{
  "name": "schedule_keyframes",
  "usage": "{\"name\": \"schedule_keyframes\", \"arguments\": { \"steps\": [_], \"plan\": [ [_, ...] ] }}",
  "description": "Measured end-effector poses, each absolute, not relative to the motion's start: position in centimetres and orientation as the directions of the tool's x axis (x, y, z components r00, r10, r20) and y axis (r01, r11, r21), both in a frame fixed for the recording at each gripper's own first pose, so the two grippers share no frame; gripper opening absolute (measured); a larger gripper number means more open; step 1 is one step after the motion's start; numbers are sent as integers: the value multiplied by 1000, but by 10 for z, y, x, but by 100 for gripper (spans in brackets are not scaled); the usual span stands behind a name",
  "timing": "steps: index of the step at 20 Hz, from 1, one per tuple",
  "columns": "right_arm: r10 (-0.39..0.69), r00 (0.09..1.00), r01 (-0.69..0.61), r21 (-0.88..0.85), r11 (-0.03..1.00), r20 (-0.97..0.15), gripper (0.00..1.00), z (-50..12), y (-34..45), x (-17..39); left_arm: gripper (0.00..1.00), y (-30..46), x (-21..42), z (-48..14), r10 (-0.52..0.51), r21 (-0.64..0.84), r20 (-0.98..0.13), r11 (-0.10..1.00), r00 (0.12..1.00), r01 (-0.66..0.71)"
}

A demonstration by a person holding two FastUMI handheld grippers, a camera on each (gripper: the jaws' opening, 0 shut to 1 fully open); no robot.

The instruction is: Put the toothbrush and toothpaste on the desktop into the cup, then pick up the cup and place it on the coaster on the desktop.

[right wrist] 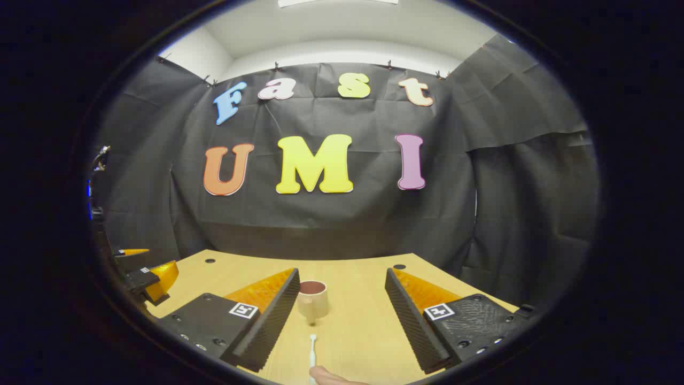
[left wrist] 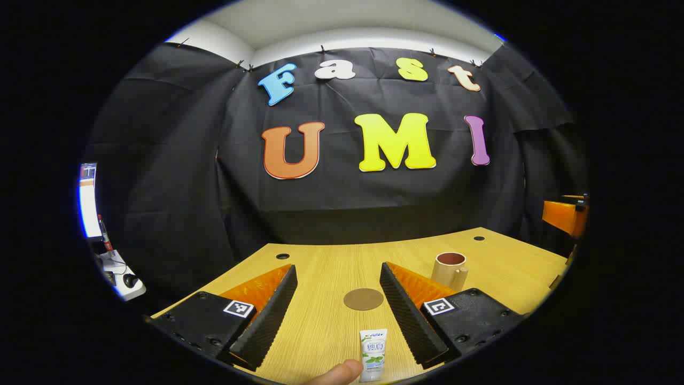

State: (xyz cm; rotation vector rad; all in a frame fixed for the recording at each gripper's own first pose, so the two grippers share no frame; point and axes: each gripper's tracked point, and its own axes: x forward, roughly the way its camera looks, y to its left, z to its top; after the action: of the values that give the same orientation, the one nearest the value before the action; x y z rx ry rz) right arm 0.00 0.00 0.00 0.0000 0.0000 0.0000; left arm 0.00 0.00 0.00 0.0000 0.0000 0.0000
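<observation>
Both grippers are hanging above the wooden desktop (left wrist: 320, 267) and nothing is being gripped yet. In the left gripper view, the left gripper (left wrist: 338, 307) is sitting with its jaws spread wide, framing the toothpaste (left wrist: 372, 354), which is lying flat at the bottom centre of the frame, clear of both fingers. A fingertip (left wrist: 342, 371) is poking in at the bottom edge, touching or just beside the tube. Beyond it, mid-frame, the round brown coaster (left wrist: 363, 299) is lying bare, and the cup (left wrist: 450, 270) is standing upright to the right of it, well apart.

Over in the right gripper view, the right gripper (right wrist: 342, 313) is also gaping open, with the toothbrush (right wrist: 312, 353) lying lengthwise at the bottom centre and the cup (right wrist: 312, 300) just beyond its far end, close to the left-hand finger. The left gripper (right wrist: 144, 275) is peeking in at the left edge.

The risks from here, as I'm reading it: the thin toothbrush is lying flat on the wood, so a shallow pinch could skid over it or flick it. The cup is looking light, so a careless drop of the tube could tip it, and the closing finger could nudge it
</observation>
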Motion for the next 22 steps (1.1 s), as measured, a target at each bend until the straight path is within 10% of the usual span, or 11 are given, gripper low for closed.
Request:
{"name": "schedule_keyframes", "arguments": {
  "steps": [22],
  "plan": [
    [-8,995,3,-49,999,-96,96,-53,2,16,99,-15,-1,-26,-42,-1,-41,999,998,42]
  ]
}}
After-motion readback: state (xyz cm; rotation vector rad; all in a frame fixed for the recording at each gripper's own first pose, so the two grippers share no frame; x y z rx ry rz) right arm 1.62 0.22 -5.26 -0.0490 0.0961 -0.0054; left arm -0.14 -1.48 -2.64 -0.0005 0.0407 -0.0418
